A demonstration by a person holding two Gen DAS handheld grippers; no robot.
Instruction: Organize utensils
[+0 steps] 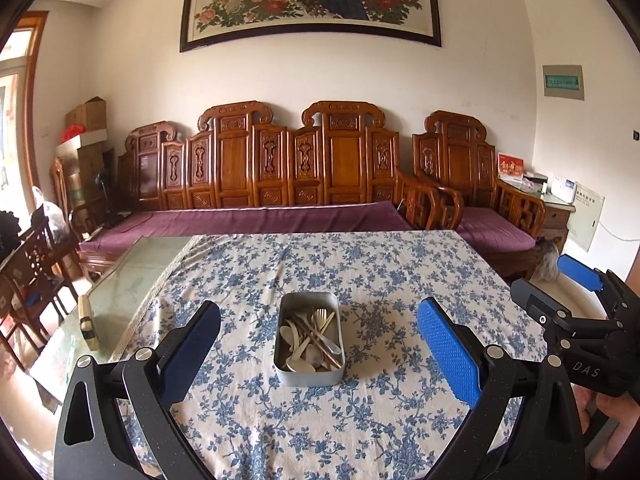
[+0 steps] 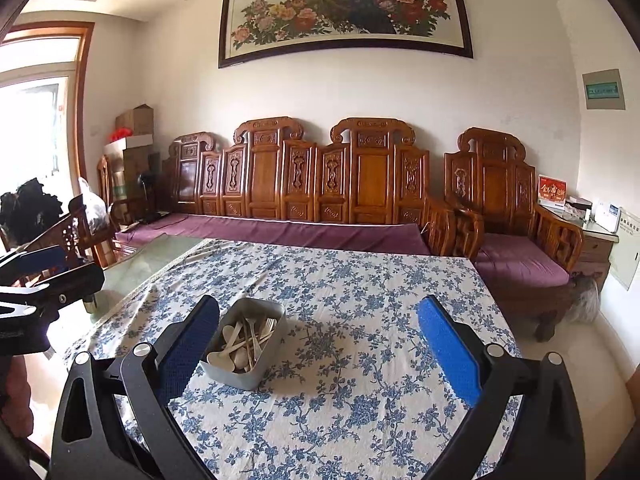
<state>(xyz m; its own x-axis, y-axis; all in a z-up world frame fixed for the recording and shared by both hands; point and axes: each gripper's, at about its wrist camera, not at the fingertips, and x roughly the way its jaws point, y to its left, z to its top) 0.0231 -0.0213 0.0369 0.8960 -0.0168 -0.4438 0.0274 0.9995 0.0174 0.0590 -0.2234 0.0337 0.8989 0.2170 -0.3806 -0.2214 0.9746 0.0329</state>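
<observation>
A grey metal tin (image 1: 310,376) stands on the blue-flowered tablecloth (image 1: 360,272), holding several white spoons, forks and chopsticks (image 1: 310,338) in a loose pile. My left gripper (image 1: 318,344) is open, its blue pads wide apart on either side of the tin and nearer to me than it. In the right wrist view the same tin (image 2: 244,376) sits just right of the left finger, while my right gripper (image 2: 318,344) is open and holds nothing. The right gripper (image 1: 580,280) also shows at the right edge of the left wrist view.
Bare glass tabletop (image 1: 120,280) lies left of the cloth, with a small cream object (image 1: 89,322) on it. A carved wooden sofa with purple cushions (image 1: 260,216) runs behind the table. A wooden chair (image 1: 32,264) stands at the left.
</observation>
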